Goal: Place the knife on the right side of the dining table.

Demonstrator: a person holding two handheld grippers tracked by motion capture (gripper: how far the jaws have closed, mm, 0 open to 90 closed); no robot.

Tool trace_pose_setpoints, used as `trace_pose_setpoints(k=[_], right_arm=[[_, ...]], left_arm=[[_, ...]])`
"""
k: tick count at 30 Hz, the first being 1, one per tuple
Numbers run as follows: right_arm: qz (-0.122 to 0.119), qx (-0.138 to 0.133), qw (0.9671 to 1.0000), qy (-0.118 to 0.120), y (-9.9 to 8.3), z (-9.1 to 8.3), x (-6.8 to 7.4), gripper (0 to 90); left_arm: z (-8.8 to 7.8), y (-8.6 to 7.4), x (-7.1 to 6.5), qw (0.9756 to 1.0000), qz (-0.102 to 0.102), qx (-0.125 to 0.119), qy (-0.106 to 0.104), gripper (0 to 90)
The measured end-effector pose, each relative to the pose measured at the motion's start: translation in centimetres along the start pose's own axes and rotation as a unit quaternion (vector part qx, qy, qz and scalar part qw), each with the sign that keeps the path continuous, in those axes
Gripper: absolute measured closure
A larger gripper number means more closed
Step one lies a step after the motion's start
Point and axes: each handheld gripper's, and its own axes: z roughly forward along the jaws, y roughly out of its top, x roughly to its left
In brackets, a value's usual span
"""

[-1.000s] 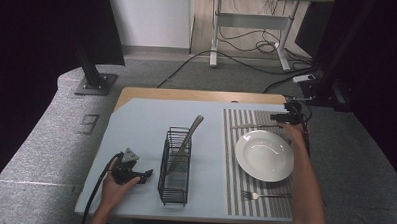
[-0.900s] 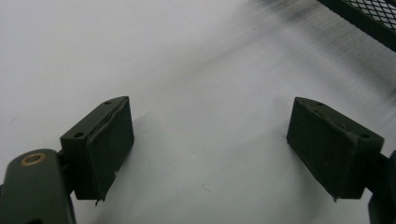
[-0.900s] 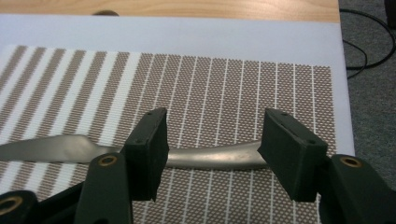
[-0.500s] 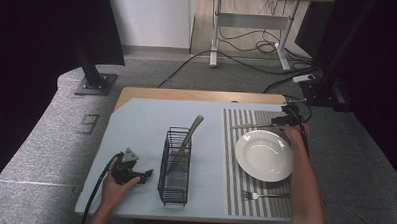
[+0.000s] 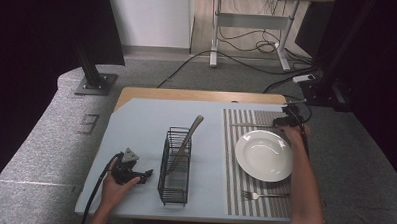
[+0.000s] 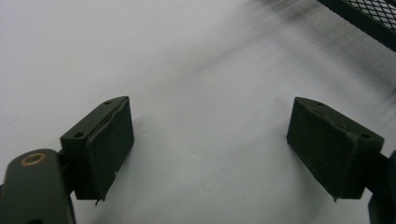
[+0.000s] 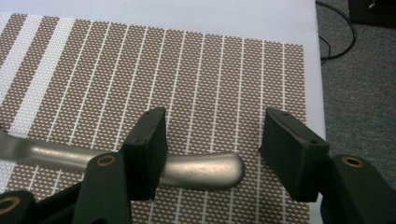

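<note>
High view: my right gripper [image 5: 281, 122] reaches the knife [image 5: 251, 125] near the placemat's [image 5: 236, 181] far edge; my left gripper [image 5: 143, 175] rests by the table's near left corner. Left gripper view: jaws wide, empty. Right gripper view: open jaws straddle the knife handle [image 7: 205, 169], one touching it
</note>
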Motion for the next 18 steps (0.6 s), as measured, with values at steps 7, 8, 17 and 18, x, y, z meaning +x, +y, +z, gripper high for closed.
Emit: trace_pose_setpoints(k=[7, 8, 17, 18], right_arm=[[0.024, -0.012, 0.9996, 0.009, -0.1, -0.2, -0.3, 40.7], [0.033, -0.022, 0.9991, 0.018, -0.1, -0.4, -0.3, 40.7], [0.033, -0.067, 0.9951, 0.064, -0.5, -3.5, 1.2, 41.0], [0.03, -0.073, 0.9945, 0.068, -0.7, -4.1, 1.6, 41.3]], left_arm=[[0.0, 0.0, 0.0, 1.0, 0.0, 0.0, 0.0, 14.0], [0.0, 0.0, 0.0, 1.0, 0.0, 0.0, 0.0, 14.0], [0.0, 0.0, 0.0, 1.0, 0.0, 0.0, 0.0, 14.0], [0.0, 0.0, 0.0, 1.0, 0.0, 0.001, 0.0, 14.1]])
